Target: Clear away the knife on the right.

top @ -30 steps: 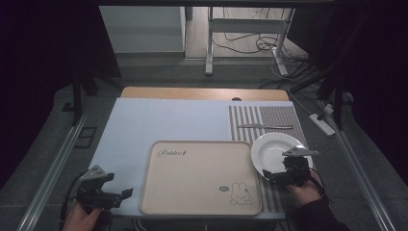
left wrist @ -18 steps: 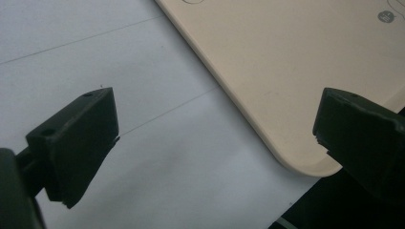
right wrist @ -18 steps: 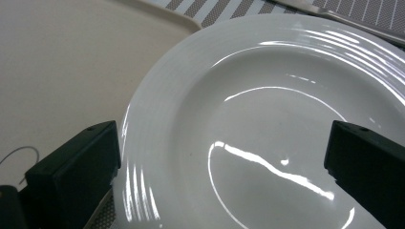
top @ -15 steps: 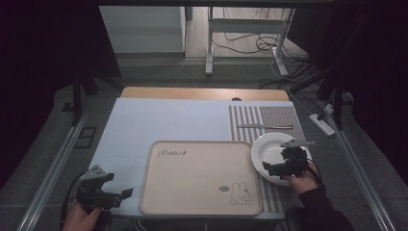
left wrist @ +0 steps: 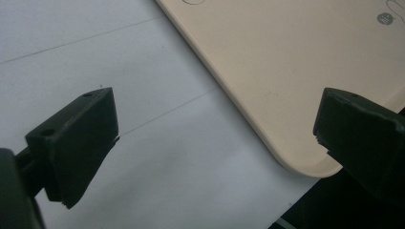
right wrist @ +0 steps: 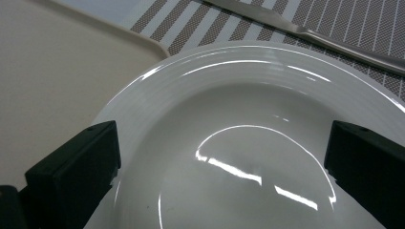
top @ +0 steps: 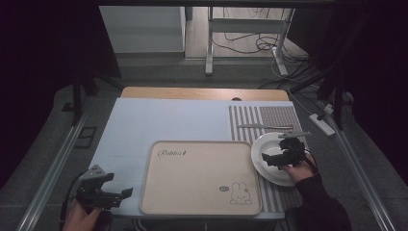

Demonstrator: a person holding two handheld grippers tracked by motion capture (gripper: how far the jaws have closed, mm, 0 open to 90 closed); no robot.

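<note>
A white plate (top: 269,154) rests on the striped mat (top: 262,118) to the right of a beige tray (top: 199,175) with a rabbit drawing. My right gripper (top: 269,160) hovers over the plate (right wrist: 239,143), open, jaws wide apart with nothing between them. A metal knife (top: 257,126) lies on the mat just behind the plate, seen also as the knife (right wrist: 305,31) in the right gripper view. My left gripper (top: 122,193) is open near the tray's front left corner (left wrist: 305,162), above the pale blue table cover (left wrist: 143,143).
The table cover (top: 163,120) spans the left and middle of the table, with a wooden strip (top: 202,93) along the far edge. A power strip (top: 322,124) and cables lie on the floor to the right. Metal rails run along both sides.
My right gripper has moved forward and left from the plate's near right rim to over the plate. The left gripper has hardly moved.
</note>
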